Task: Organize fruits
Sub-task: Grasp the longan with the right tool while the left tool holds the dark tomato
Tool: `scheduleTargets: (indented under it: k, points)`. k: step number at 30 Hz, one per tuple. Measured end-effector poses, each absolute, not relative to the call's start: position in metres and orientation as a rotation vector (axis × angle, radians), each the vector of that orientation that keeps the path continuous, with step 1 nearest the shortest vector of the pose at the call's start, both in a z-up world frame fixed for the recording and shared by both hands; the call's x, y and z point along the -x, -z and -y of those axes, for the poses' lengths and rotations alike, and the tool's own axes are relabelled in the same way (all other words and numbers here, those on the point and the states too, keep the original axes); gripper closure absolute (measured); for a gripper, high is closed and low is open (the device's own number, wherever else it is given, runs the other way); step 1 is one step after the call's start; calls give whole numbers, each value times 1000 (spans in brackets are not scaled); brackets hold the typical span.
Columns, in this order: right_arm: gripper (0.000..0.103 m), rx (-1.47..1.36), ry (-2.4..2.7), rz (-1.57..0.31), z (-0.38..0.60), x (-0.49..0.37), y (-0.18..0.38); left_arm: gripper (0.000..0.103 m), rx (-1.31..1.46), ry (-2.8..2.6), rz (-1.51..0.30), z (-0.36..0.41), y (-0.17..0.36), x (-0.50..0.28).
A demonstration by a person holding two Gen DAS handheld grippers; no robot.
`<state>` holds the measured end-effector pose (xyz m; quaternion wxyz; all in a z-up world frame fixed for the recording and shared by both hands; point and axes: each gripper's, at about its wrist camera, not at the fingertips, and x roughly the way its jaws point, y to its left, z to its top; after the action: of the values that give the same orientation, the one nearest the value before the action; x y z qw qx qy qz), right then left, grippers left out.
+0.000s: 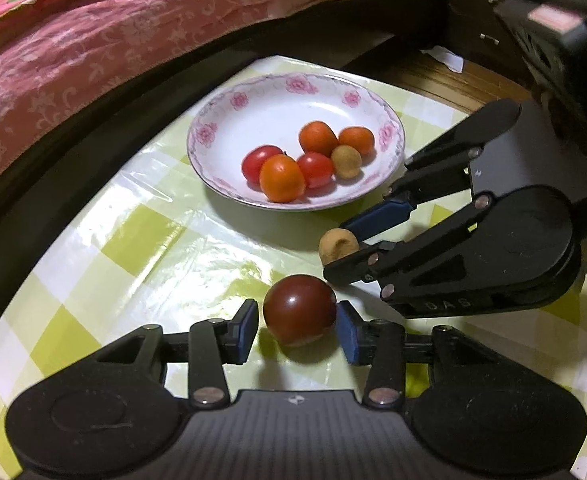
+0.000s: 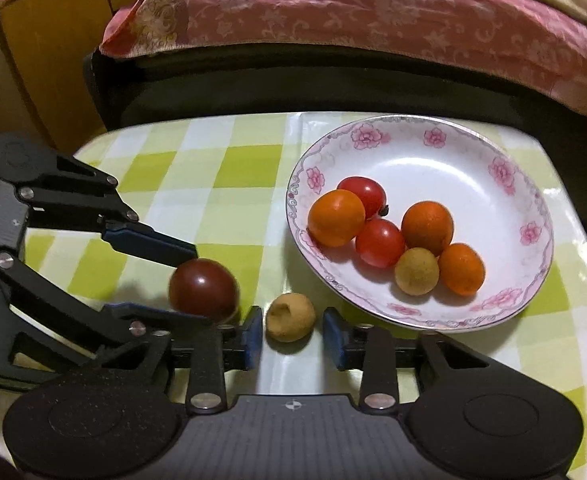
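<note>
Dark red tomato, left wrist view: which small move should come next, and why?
Probably close the left gripper on the dark red tomato: it lies on the table between the pads, one pad not touching, and other fruit is already in the plate.

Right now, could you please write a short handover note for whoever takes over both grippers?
Left gripper: open around the dark red tomato, which sits on the table; a sliver of gap shows at one pad.
Right gripper: closed on the tan fruit, which is also on the table, just short of the plate; the grip looks light, so check it before lifting.
Done: six fruits already lie in the plate.
Left: grip the tomato, then carry it and the tan fruit into the plate.
</note>
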<state>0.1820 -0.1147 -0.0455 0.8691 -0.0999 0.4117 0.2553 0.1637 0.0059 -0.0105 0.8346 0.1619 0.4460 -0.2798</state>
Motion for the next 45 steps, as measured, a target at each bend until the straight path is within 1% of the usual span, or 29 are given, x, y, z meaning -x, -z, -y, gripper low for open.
scheduleTargets:
  k: [12,28,38,45]
  points:
    - [80,191,-506,-889,131,-169,38,53,-330,548,-953,11,25,-165]
    - [80,167,-448,-900,152,-164,34,56,-342,490,-935,24,24,-170]
    - [80,145,-446,-881,154,-163,26,56,-286,499,-933,15,13,-165]
    - [80,125,-444,-845,156,-165,14,56,-265,497,-899,16,0,-168]
